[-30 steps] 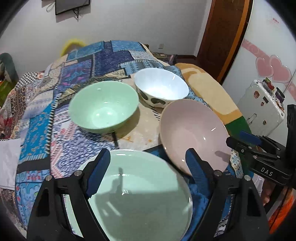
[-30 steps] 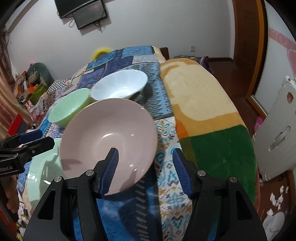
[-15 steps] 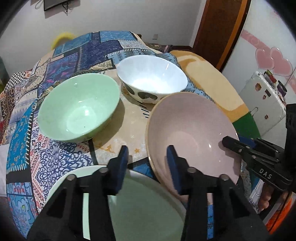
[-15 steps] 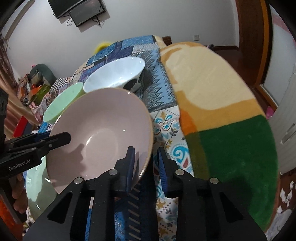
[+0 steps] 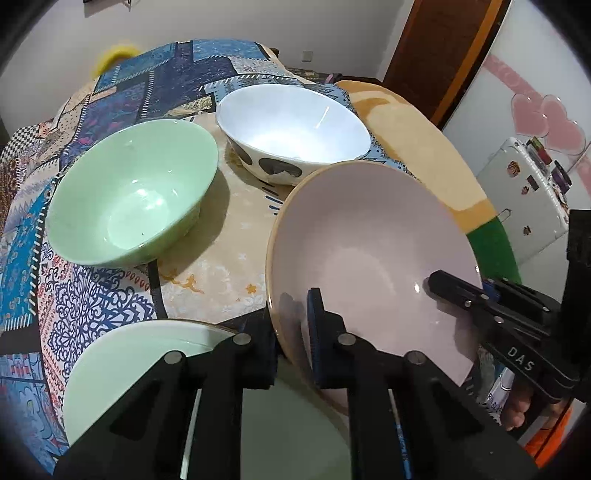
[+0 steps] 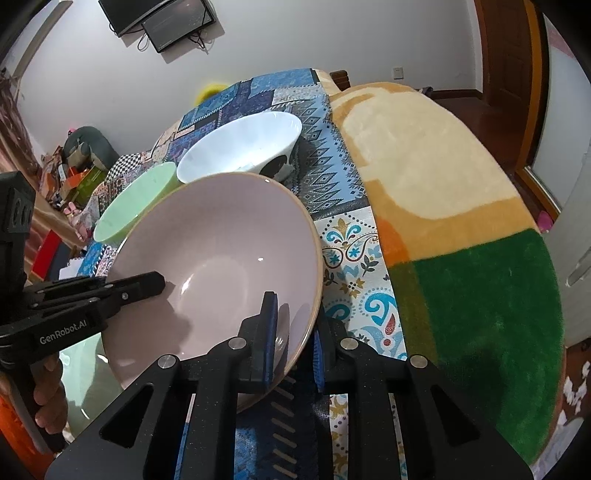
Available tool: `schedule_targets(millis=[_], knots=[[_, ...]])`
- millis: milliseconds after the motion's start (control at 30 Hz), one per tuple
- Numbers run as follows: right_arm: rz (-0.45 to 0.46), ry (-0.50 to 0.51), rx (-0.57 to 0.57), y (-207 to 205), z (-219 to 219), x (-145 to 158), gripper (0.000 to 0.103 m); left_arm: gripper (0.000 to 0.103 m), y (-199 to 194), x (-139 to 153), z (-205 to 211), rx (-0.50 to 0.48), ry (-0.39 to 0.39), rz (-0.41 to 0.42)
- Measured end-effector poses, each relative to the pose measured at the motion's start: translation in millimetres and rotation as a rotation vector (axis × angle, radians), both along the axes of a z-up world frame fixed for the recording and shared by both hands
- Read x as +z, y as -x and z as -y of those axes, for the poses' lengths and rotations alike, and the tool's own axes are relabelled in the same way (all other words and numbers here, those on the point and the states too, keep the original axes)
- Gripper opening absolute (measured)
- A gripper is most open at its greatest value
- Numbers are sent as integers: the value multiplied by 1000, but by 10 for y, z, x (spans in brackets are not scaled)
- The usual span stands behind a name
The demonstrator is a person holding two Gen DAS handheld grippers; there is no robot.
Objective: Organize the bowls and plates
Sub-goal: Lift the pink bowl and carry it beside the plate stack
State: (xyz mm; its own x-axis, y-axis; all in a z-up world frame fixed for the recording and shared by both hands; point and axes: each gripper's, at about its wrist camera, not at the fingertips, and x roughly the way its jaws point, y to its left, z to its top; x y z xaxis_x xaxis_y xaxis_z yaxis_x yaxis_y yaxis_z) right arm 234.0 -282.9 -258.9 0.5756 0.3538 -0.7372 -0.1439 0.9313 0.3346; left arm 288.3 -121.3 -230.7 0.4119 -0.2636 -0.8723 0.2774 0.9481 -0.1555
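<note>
Nearest, left wrist view: left gripper (image 5: pixel 293 334) clamped on the near-left rim of the pink plate (image 5: pixel 369 254), one blue pad inside the dish, the other outside and below the rim. Directly under the gripper body lies a pale green plate (image 5: pixel 122 358), flat on the patterned cloth (image 5: pixel 81 302); its right part is hidden by the gripper.

Right wrist view: right gripper (image 6: pixel 295 341) clamped on the near-right rim of the same pink plate (image 6: pixel 221 258), rim pinched between the blue pads. So the pink plate is gripped at two places, one per gripper, and sits tilted; whether its underside touches the cloth cannot be told.

Each gripper shows in the other's view, at the plate's far rim from that camera. A person's fingers (image 6: pixel 48 402) wrap the left gripper's handle.

Middle distance: green bowl (image 5: pixel 133 195) upright on the cloth, left of the pink plate and apart from it. White bowl (image 5: pixel 291 129) with dark spots on its outer wall stands upright behind the pink plate, just beside the green bowl.

Farther right: yellow-and-green blanket (image 6: pixel 461 229) over the bed. Far back: white wall, wall-mounted screen (image 6: pixel 166 22), wooden door (image 5: pixel 443 51)
</note>
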Motion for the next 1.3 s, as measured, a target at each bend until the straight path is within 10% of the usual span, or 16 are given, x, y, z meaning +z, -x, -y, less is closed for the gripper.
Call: schedule_targets(millis=[1300], knots=[[130,46,82,491,-731,615,15,13,989,780,-728,73,61,116]])
